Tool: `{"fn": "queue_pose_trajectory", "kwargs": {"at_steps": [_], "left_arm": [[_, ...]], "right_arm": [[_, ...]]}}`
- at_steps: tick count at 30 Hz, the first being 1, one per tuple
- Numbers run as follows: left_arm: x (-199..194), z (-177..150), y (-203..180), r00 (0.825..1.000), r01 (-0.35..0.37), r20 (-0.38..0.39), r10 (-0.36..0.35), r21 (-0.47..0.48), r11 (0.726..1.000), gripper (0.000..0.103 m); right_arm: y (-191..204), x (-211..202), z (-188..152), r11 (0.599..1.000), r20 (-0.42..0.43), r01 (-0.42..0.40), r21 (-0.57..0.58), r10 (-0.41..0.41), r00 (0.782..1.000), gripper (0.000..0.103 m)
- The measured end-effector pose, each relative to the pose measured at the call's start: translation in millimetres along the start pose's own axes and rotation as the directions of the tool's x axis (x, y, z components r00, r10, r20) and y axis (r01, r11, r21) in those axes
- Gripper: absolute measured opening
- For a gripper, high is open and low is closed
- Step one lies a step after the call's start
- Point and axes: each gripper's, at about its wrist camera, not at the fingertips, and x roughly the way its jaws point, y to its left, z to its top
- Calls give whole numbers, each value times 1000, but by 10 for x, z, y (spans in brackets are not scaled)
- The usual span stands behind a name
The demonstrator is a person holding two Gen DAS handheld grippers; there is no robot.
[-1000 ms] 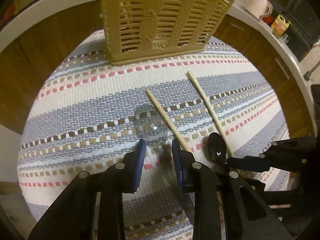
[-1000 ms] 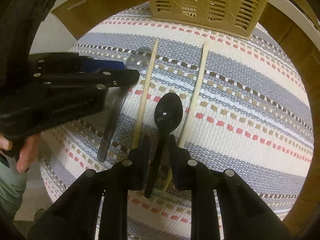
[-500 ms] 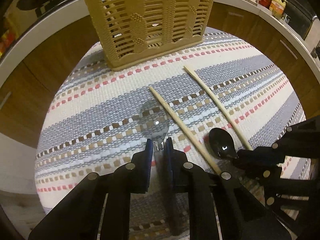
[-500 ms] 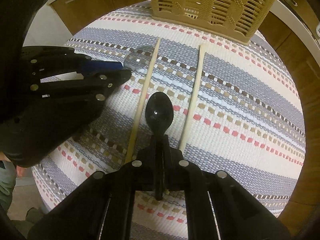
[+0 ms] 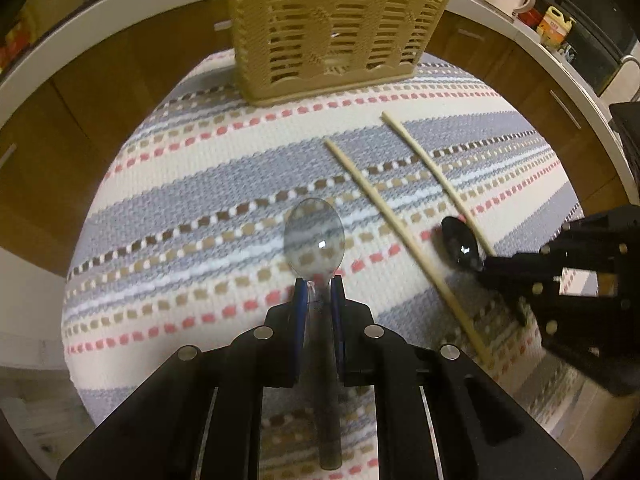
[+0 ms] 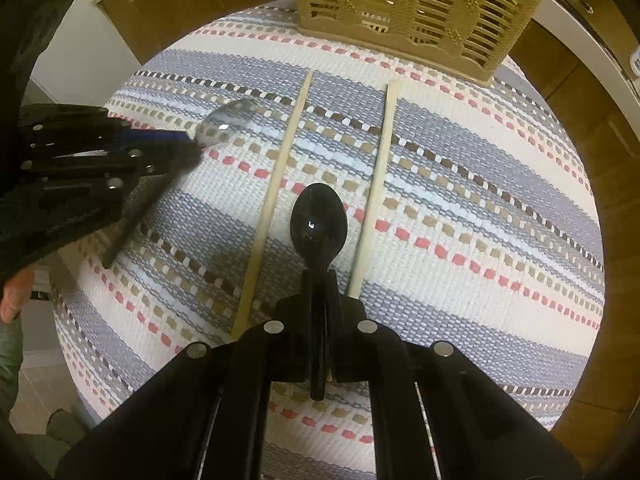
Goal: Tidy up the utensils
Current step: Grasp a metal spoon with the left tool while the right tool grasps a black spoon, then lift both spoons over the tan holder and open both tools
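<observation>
A clear plastic spoon [image 5: 315, 236] sticks out ahead of my left gripper [image 5: 319, 284], which is shut on its neck; its handle runs back between the fingers. From the right wrist view the same clear spoon [image 6: 224, 124] shows at the left, held by the left gripper [image 6: 192, 146]. My right gripper [image 6: 320, 276] is shut on the neck of a black spoon [image 6: 319, 224], bowl forward. That black spoon [image 5: 460, 242] and the right gripper [image 5: 486, 264] appear at the right of the left wrist view. Two wooden chopsticks [image 6: 280, 168] [image 6: 378, 176] lie on the striped mat either side of the black spoon.
A tan slotted utensil basket [image 5: 336, 24] stands at the mat's far edge, also in the right wrist view as the basket [image 6: 420, 8]. The striped woven mat [image 6: 460, 208] covers a wooden table. A white counter [image 5: 560, 60] with a kettle and a yellow bottle curves behind. A person's hand [image 6: 14, 292] shows at the left.
Both grippers closed on their spoons: the left on the clear spoon, the right on the black one. The left gripper then shifted, carrying the clear spoon with it.
</observation>
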Motion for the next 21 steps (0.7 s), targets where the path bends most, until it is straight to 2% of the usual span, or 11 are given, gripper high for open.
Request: {"fn": "queue_pose_trajectory", "kwargs": {"at_steps": [5, 9, 12, 14, 15, 16, 17, 18, 20, 21], "left_arm": [[-41, -59, 99, 998, 46, -42, -46, -10, 999, 13], [-30, -13, 96, 996, 59, -63, -58, 14, 998, 23], [0, 31, 6, 996, 44, -80, -40, 53, 998, 29], [22, 55, -80, 996, 18, -91, -10, 95, 995, 29], [26, 57, -120, 996, 0, -92, 11, 115, 993, 28], [30, 48, -173, 994, -48, -88, 62, 149, 988, 18], [39, 51, -211, 992, -82, -81, 96, 165, 983, 13], [35, 42, -233, 991, -97, -73, 112, 177, 979, 11], [14, 52, -237, 994, -92, -51, 101, 157, 983, 10], [-27, 55, -211, 996, -90, -13, 92, 133, 987, 10]], "right_arm": [[-96, 17, 46, 997, -28, -58, 57, 59, 998, 8], [-171, 37, 109, 992, -56, -97, 75, 102, 993, 16], [-115, 43, 161, 996, -78, -75, 48, 79, 994, 18], [-44, 54, 198, 998, -88, -52, 24, 54, 995, 18], [-11, 54, 199, 999, -91, -42, 16, 43, 995, 18], [32, 53, 189, 1000, -90, -29, 5, 29, 996, 17], [62, 49, 182, 1000, -79, 9, -19, -10, 997, 9], [91, 65, 176, 999, -68, 21, -26, -23, 997, 6], [76, 60, 163, 1000, -49, 3, -17, -4, 999, 5], [56, 38, 159, 1000, -24, -27, -12, 27, 999, 5]]}}
